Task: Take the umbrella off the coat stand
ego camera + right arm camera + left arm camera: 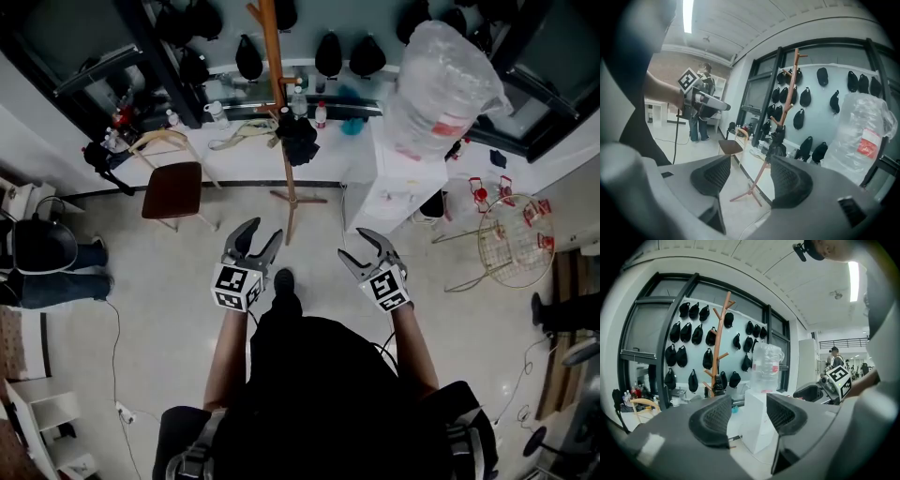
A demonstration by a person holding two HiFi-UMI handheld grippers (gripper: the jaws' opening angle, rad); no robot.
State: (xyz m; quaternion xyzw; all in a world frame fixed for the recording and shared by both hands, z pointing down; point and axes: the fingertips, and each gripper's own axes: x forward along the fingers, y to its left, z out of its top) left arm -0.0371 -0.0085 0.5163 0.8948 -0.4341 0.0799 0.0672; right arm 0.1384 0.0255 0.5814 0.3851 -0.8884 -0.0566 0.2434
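Your left tool (261, 232) and right tool (361, 246) gape empty, well short of the umbrella (297, 139); a sideways tug may tip the coat stand (274, 66).

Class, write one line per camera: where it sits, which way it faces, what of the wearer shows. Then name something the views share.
Head view: on the person's head, looking steeply down; forearms, left gripper and right gripper show.
Left gripper view: on the left gripper, facing the water dispenser between its open jaws; the right gripper shows too.
Right gripper view: on the right gripper, facing the coat stand between its open jaws; the left gripper shows too.
Shared: all three show the coat stand with its black umbrella.
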